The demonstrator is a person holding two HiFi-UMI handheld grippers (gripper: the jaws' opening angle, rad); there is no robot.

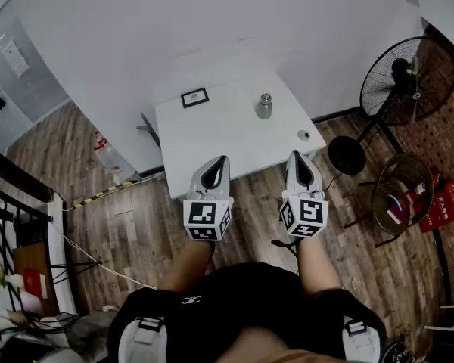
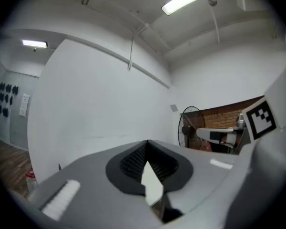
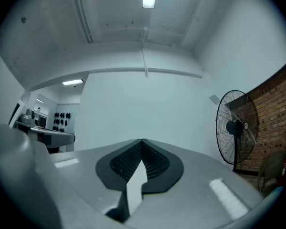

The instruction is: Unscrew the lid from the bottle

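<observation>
Metal bottle [image 1: 265, 107] upright mid surface [image 1: 212, 138], lid [image 1: 265, 96] apparently on (small in view). Left gripper [image 1: 219, 162], right gripper [image 1: 297, 156] held by near edge, fingers together, empty: pre-approach staging.

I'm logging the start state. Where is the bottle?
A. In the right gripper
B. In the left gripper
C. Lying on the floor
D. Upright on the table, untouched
D: the bottle stands on the table, clear of the shut left gripper and right gripper.
</observation>
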